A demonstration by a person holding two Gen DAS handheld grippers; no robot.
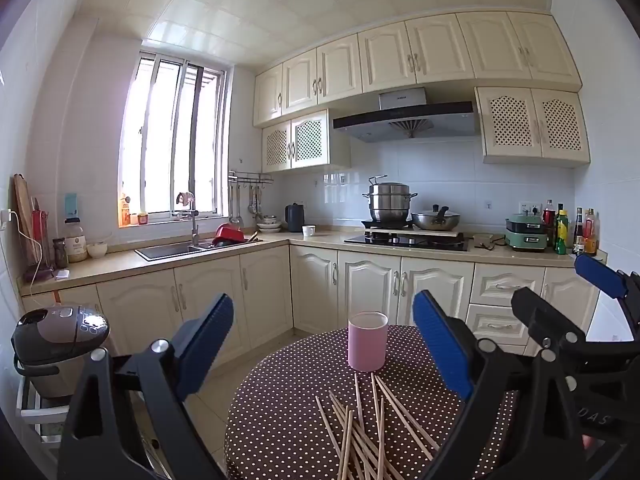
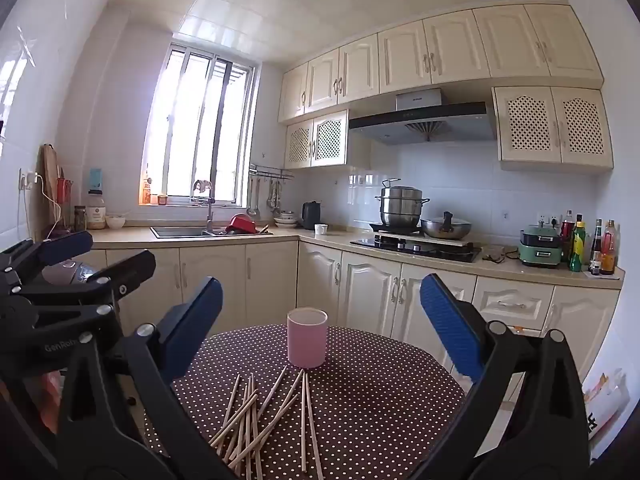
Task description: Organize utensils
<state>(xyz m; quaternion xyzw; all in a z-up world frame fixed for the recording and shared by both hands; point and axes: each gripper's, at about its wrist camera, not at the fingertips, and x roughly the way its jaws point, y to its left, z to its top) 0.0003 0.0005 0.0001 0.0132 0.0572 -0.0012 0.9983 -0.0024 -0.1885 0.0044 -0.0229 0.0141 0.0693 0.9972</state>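
Note:
A pink cup (image 1: 368, 342) (image 2: 307, 338) stands upright on the far part of a round table (image 1: 288, 392) (image 2: 380, 380) covered in a brown polka-dot cloth. Several wooden chopsticks (image 1: 368, 428) (image 2: 264, 420) lie scattered and crossed on the cloth in front of the cup. My left gripper (image 1: 324, 302) hovers over the near edge of the table, open, nothing between its blue pads. My right gripper (image 2: 320, 282) hangs level beside it, also open and empty. Each gripper shows in the other's view: the right gripper (image 1: 568, 292) at the right edge, the left gripper (image 2: 100, 258) at the left edge.
A rice cooker (image 1: 60, 336) sits on a low rack left of the table. Behind the table, cream cabinets (image 1: 360, 292) run under an L-shaped counter with a sink (image 1: 172, 250), a stove with pots (image 1: 408, 236) and bottles (image 1: 564, 232).

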